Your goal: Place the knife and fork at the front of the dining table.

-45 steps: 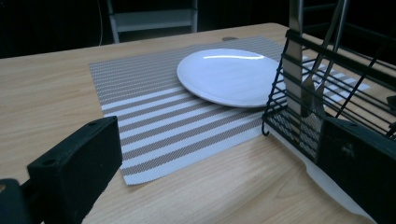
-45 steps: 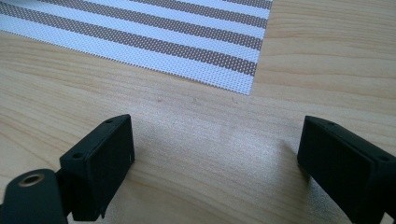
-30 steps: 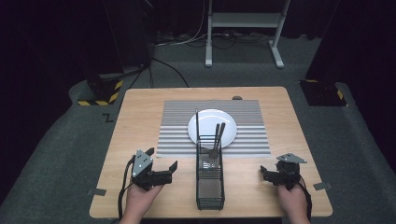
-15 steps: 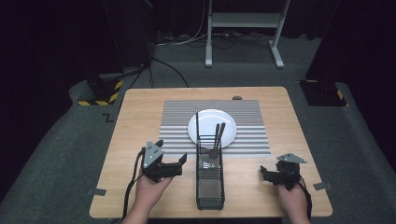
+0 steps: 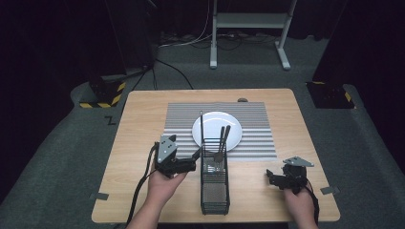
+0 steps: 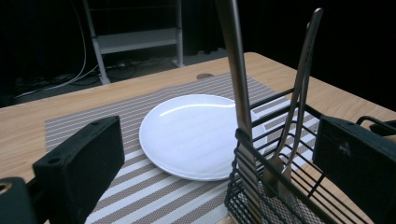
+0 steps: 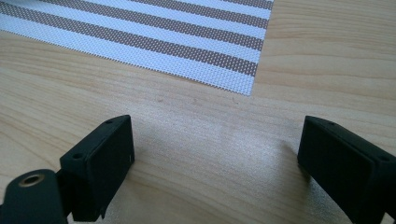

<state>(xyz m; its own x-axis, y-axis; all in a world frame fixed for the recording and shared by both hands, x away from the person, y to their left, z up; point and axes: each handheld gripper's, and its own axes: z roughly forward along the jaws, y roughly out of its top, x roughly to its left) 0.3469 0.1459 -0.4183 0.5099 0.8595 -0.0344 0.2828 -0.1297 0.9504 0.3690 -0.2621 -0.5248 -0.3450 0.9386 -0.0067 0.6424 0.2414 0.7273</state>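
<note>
Both tongs, left (image 5: 195, 155) and right (image 5: 269, 176), gape empty; basket (image 5: 214, 191) utensils (image 6: 299, 88), perhaps forks, run off-frame.

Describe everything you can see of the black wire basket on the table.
The black wire basket is a tall, narrow caddy of thin dark metal rods, standing upright on the wooden table just in front of the white plate. Three metal utensils stand in its far end, handles leaning on the rim. The left gripper is beside it, open.
</note>
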